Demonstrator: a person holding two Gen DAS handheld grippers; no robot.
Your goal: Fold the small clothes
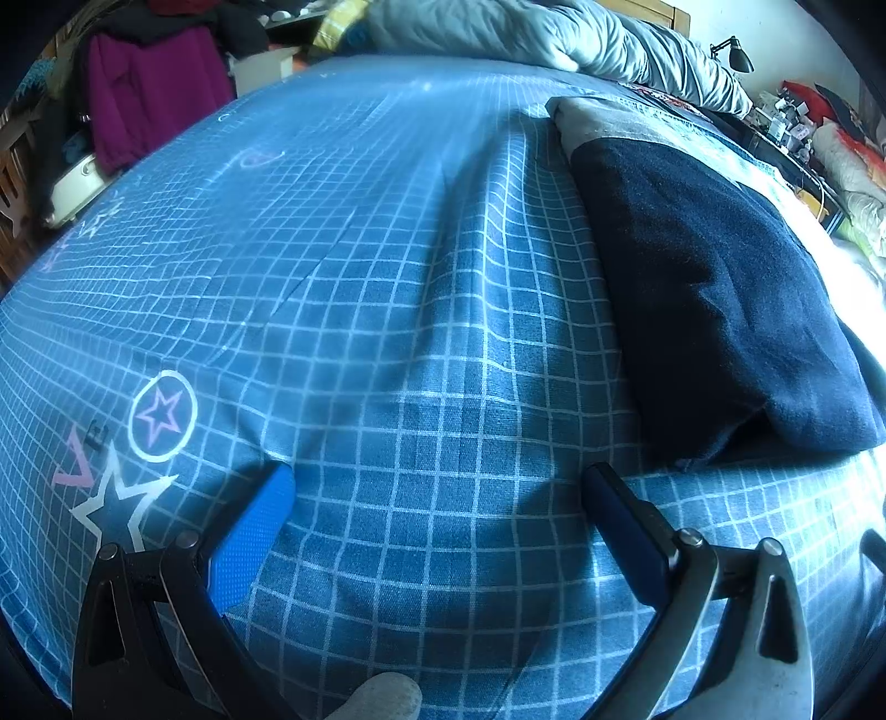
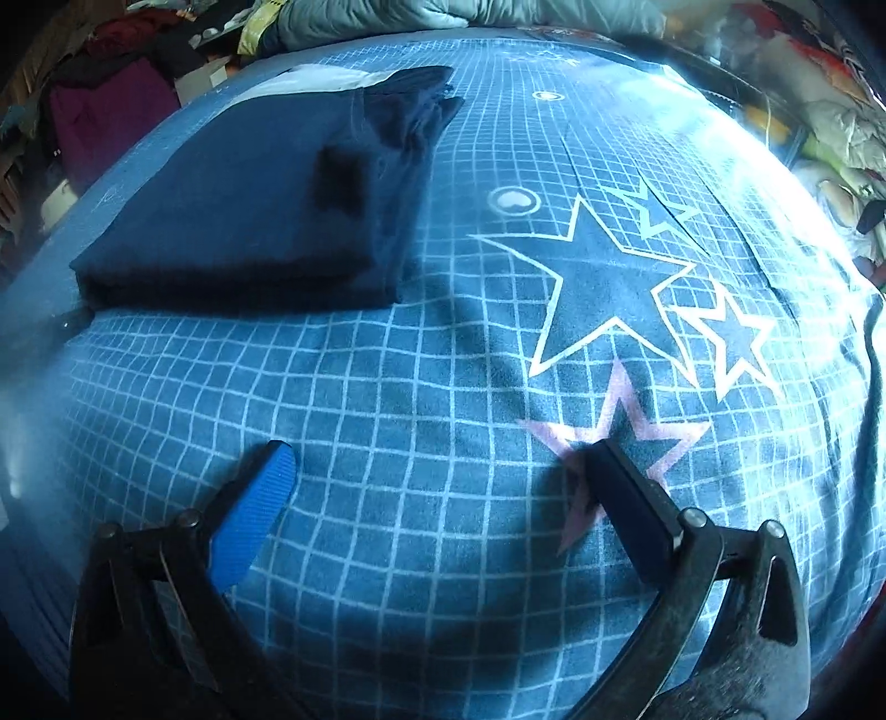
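Note:
A folded dark navy garment [image 1: 714,288] lies on the blue grid-patterned bedsheet [image 1: 354,266], to the right in the left wrist view. A grey and light cloth [image 1: 603,124] shows at its far end. In the right wrist view the same navy garment [image 2: 260,199] sits at upper left as a flat rectangle. My left gripper [image 1: 437,482] is open over bare sheet, to the left of and nearer than the garment, nothing between its blue-padded fingers. My right gripper [image 2: 440,459] is open too, over the sheet [image 2: 387,387] in front of the garment, apart from it.
A grey quilt [image 1: 542,33] is bunched at the far end of the bed. A purple garment [image 1: 149,88] hangs at far left amid clutter. A black lamp [image 1: 733,52] and piled items [image 1: 841,144] stand beyond the bed's right side. Star prints [image 2: 603,282] mark the sheet.

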